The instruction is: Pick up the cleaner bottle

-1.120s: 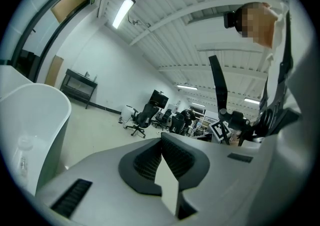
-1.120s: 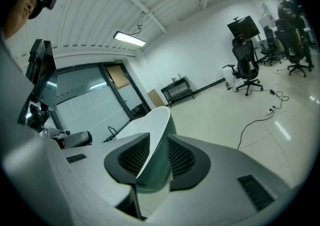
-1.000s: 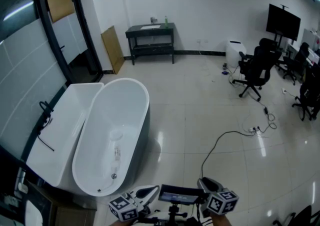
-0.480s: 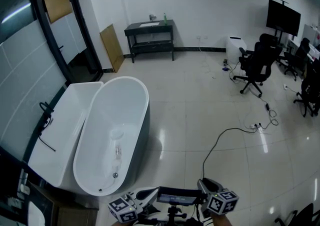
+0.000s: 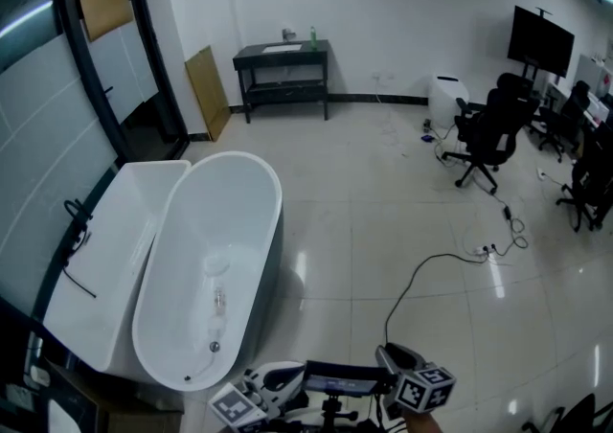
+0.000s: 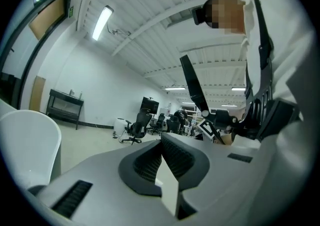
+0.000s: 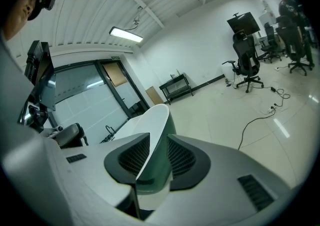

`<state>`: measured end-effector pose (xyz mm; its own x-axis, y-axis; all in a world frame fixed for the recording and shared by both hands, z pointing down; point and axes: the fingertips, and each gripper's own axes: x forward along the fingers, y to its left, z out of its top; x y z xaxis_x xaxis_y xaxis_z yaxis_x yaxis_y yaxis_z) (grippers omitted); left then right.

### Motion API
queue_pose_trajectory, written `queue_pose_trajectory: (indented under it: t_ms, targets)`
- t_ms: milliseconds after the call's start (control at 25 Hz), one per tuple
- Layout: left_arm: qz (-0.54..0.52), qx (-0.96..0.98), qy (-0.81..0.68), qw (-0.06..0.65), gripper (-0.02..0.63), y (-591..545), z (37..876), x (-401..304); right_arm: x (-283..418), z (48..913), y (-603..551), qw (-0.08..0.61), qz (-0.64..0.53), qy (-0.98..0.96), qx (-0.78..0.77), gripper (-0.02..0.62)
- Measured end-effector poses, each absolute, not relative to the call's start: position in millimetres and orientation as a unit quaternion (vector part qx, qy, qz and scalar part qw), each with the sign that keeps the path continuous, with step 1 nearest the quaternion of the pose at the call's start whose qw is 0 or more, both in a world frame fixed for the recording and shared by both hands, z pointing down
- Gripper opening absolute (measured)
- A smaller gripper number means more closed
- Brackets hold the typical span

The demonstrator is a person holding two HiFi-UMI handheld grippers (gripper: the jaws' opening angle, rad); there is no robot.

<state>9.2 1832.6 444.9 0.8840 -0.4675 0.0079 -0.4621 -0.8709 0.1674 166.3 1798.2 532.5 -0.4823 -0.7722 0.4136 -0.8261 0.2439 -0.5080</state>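
Observation:
A small green cleaner bottle point(image 5: 312, 37) stands on the black side table point(image 5: 283, 65) against the far wall, well across the floor from me. Both grippers sit at the bottom edge of the head view. My left gripper point(image 5: 278, 374) is by its marker cube point(image 5: 237, 407), and my right gripper point(image 5: 395, 356) is by its cube point(image 5: 424, 388). In the left gripper view the left gripper point(image 6: 161, 142) has its pads meeting at the tips. In the right gripper view the right gripper point(image 7: 157, 142) has its jaws drawn close. Neither holds anything.
A white oval bathtub point(image 5: 206, 259) and a rectangular tub point(image 5: 105, 259) fill the left side. Office chairs point(image 5: 484, 134), a screen point(image 5: 541, 38) and a white unit point(image 5: 446, 101) stand at right. A cable point(image 5: 421, 268) trails over the tiled floor. A board point(image 5: 206, 91) leans by the table.
The head view has shifted a little, so the tubs sit lower and further left. The left gripper's cube has dropped slightly toward the bottom edge. Both grippers stay shut.

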Motion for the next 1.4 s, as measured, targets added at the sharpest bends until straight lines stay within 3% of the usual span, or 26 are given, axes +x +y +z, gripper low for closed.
queue_pose_trajectory:
  t_ms: [200, 400, 720, 960, 1400]
  targets:
    - [0.010, 0.973, -0.213, 0.084, 0.000, 1790, 447, -1, 144, 527, 1760, 0.041, 0.344, -0.785, 0.513, 0.098]
    - [0.009, 0.975, -0.158, 0.155, 0.000, 1756, 454, -16, 121, 523, 1717, 0.026, 0.330, -0.786, 0.523, 0.098]
    - [-0.012, 0.977, -0.171, 0.127, 0.000, 1698, 448, -60, 86, 518, 1665, 0.021, 0.344, -0.775, 0.529, 0.098]
    - [-0.007, 0.970, -0.187, 0.157, 0.000, 1664, 459, -77, 67, 516, 1630, 0.025, 0.344, -0.773, 0.533, 0.098]
    - [-0.015, 0.965, -0.194, 0.176, 0.000, 1582, 463, -59, 95, 521, 1544, 0.030, 0.338, -0.781, 0.525, 0.098]
